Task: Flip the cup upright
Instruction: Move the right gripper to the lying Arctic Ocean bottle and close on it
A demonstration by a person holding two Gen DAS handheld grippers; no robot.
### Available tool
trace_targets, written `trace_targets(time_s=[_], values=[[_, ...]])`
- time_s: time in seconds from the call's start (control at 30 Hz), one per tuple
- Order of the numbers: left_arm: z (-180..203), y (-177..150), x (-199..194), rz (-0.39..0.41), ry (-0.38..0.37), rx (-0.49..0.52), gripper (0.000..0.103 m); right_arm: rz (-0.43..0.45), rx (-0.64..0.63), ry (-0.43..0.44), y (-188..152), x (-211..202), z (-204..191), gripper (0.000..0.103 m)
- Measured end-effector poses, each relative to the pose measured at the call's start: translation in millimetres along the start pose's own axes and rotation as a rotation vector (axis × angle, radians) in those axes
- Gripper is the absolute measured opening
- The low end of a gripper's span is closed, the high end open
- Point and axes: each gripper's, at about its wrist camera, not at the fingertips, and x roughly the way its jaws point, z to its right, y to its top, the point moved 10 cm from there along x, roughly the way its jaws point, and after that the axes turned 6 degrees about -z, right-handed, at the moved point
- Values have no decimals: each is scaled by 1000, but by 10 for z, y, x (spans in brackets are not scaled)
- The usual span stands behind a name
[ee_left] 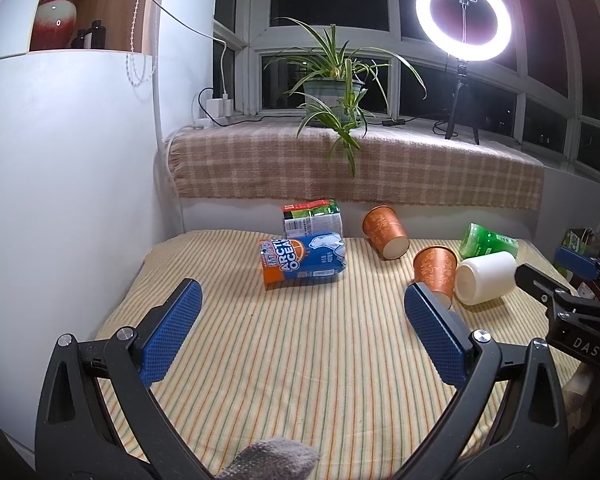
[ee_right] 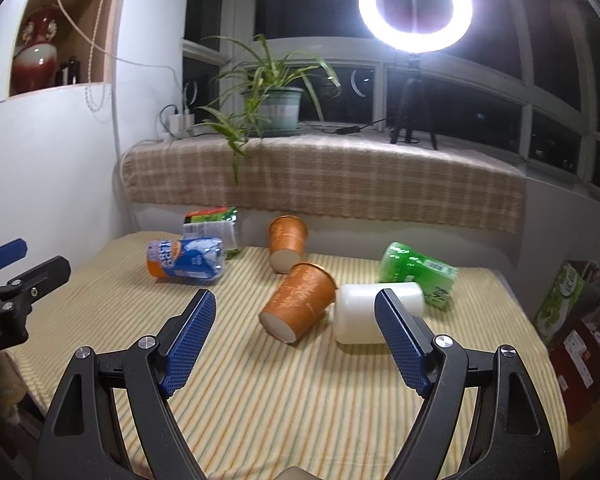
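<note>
Two orange paper cups lie on their sides on the striped tablecloth. The near one [ee_right: 298, 300] [ee_left: 436, 270] points its base toward me; the far one [ee_right: 286, 242] [ee_left: 384, 232] lies behind it. A white cup [ee_right: 364, 312] [ee_left: 486, 278] lies on its side beside the near orange cup. My right gripper [ee_right: 296, 340] is open and empty, just short of the near orange cup and white cup. My left gripper [ee_left: 300, 330] is open and empty, nearer the table's left, short of the blue can.
A blue and orange can [ee_left: 302, 258] [ee_right: 188, 260], a green packet [ee_left: 312, 218] and a green bottle [ee_right: 418, 274] [ee_left: 488, 240] lie on the table [ee_left: 300, 360]. A plaid-covered sill with a plant [ee_left: 332, 92] and ring light [ee_left: 462, 12] stands behind. A white wall is at left.
</note>
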Motion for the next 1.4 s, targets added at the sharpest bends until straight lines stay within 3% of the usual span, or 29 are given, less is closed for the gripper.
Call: trace_targets(time_s=[0.33, 0.57, 0.97, 1.17, 1.4], values=[[-154, -56, 64, -27, 20, -1, 103, -32, -152, 120, 206, 321, -343, 82], [-506, -265, 121, -78, 71, -47, 103, -130, -290, 237, 330, 712, -685, 82], [-1186, -672, 150, -156, 187, -133, 103, -300, -744, 394, 257, 1400, -1563, 82], [-1309, -730, 187, -171, 208, -163, 103, -336, -905, 344, 203, 1742, -1752, 82], [-1436, -755, 237, -186, 232, -175, 103, -371, -1004, 311, 228, 2140, -1859, 80]])
